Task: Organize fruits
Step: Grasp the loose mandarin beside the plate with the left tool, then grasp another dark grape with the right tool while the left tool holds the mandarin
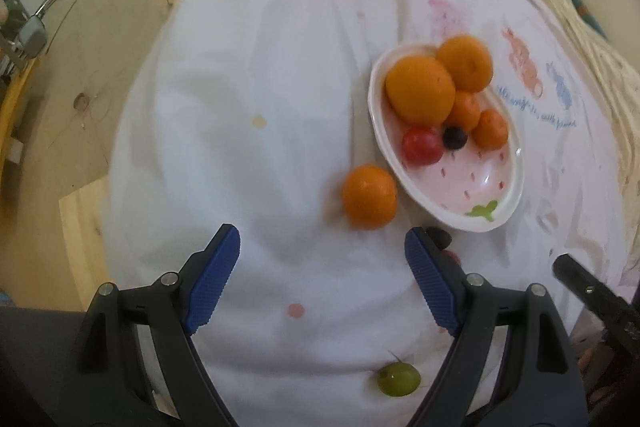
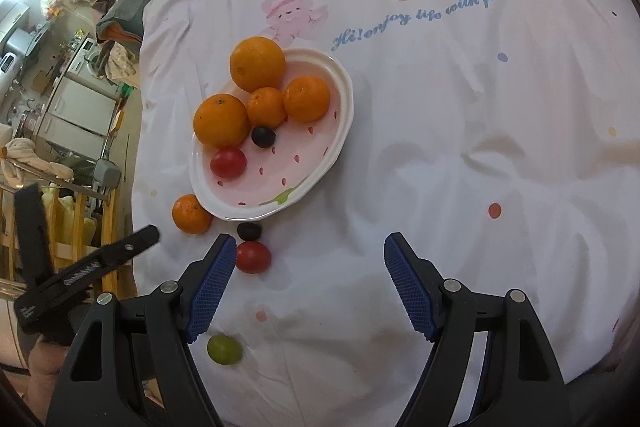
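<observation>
A pink strawberry-print plate (image 1: pixel 496 199) (image 2: pixel 320 171) on a white bedsheet holds several oranges (image 1: pixel 420 89) (image 2: pixel 220 121), a red tomato (image 1: pixel 422 146) (image 2: pixel 228 163) and a dark grape (image 1: pixel 455 137) (image 2: pixel 263 137). A loose orange (image 1: pixel 369 197) (image 2: pixel 191 214) lies beside the plate. A dark grape (image 2: pixel 249 231), a red tomato (image 2: pixel 253 257) and a green grape (image 1: pixel 399 380) (image 2: pixel 224 349) lie loose on the sheet. My left gripper (image 1: pixel 322 259) is open and empty, just short of the loose orange. My right gripper (image 2: pixel 308 267) is open and empty, the loose tomato by its left finger.
The sheet (image 2: pixel 460 147) has cartoon animals and blue lettering. The bed's left edge drops to a tan floor (image 1: pixel 80 75) with wooden furniture (image 2: pixel 80 227) and clutter. The left gripper's finger (image 2: pixel 120 251) shows at left in the right wrist view.
</observation>
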